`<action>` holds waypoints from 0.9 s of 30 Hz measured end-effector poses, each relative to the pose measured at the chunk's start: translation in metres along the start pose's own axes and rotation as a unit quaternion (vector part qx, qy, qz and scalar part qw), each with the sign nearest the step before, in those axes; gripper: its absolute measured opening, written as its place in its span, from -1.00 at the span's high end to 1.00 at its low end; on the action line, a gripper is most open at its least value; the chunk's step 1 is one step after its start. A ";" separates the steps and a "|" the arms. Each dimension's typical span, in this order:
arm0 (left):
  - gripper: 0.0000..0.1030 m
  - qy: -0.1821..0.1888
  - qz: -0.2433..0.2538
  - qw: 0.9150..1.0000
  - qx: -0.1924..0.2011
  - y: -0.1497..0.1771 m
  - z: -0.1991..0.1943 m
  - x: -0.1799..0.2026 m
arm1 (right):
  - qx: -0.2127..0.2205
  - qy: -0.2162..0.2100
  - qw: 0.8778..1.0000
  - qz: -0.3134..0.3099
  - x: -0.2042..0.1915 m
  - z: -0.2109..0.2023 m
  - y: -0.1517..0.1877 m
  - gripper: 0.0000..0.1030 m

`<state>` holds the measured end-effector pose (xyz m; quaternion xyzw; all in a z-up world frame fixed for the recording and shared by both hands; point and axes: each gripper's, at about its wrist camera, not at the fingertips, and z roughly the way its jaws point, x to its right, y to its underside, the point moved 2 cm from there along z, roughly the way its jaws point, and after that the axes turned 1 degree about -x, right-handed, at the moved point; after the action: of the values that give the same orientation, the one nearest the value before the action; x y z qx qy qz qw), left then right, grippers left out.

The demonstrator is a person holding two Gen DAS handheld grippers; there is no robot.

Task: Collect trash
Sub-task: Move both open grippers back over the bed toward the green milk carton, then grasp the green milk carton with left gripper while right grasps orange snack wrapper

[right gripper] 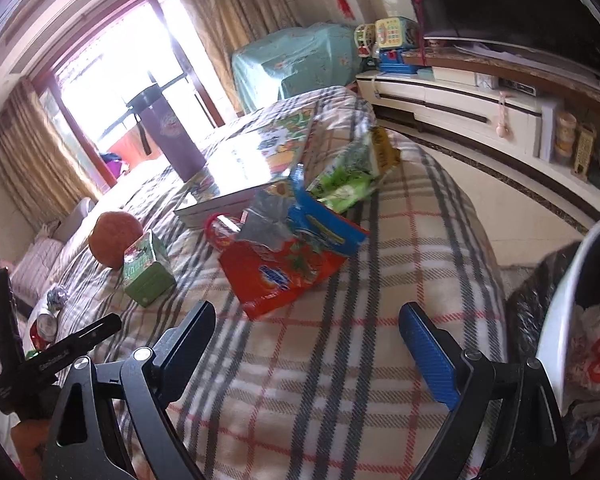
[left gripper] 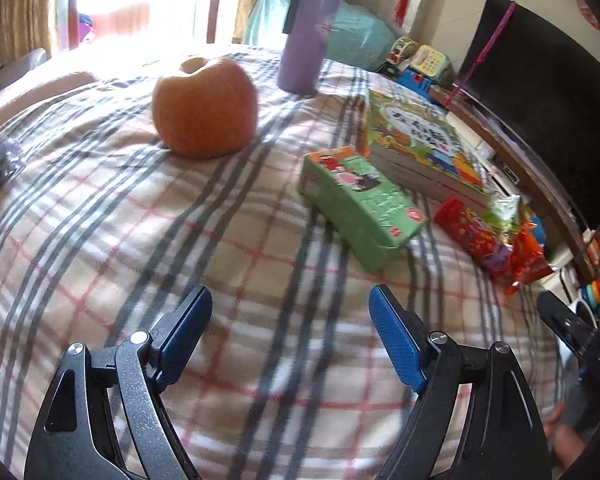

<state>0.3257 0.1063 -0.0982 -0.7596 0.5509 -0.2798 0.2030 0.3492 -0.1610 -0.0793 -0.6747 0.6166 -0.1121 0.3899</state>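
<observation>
My right claw spread, empty. Red wrapper just ahead, long axis running up-right. Left claw also spread, farther off; wrapper lies to its right.

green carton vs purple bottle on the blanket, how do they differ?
Pose: the green carton lies flat on its long side; the purple bottle stands upright.
Shape: the green carton is a box with printed pictures; the purple bottle is a plain cylinder with a dark lid.
Place: the green carton lies near the snack wrappers; the purple bottle stands farther back, beyond the picture book.
Both rest on the plaid blanket, untouched by either gripper.
</observation>
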 end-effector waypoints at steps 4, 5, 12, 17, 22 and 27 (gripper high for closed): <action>-0.67 0.020 0.011 1.000 -0.009 -0.013 0.010 0.024 | 0.009 0.000 1.000 0.010 -0.001 0.005 -0.007 -0.83; -0.74 0.017 0.014 1.000 -0.007 -0.016 0.012 0.030 | 0.009 0.002 1.000 0.017 0.001 0.007 -0.008 -0.83; -0.86 -0.035 0.017 0.999 -0.023 -0.035 0.049 0.047 | 0.000 0.022 0.999 0.041 0.007 0.022 -0.016 -0.82; -0.82 -0.020 0.013 1.000 -0.016 -0.038 0.055 0.041 | -0.008 0.031 0.999 0.039 0.007 0.031 -0.018 -0.29; -0.22 -0.007 0.019 1.000 -0.005 -0.034 0.048 0.038 | 0.002 0.032 0.998 0.045 0.009 0.026 -0.013 0.59; 0.33 0.020 0.046 0.999 -0.009 -0.025 0.038 0.032 | 0.012 0.044 0.998 0.030 0.001 0.016 -0.007 0.62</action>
<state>0.3760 0.0836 -0.1057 -0.7293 0.5917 -0.2809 0.1978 0.3643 -0.1560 -0.0858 -0.6455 0.6516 -0.1379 0.3737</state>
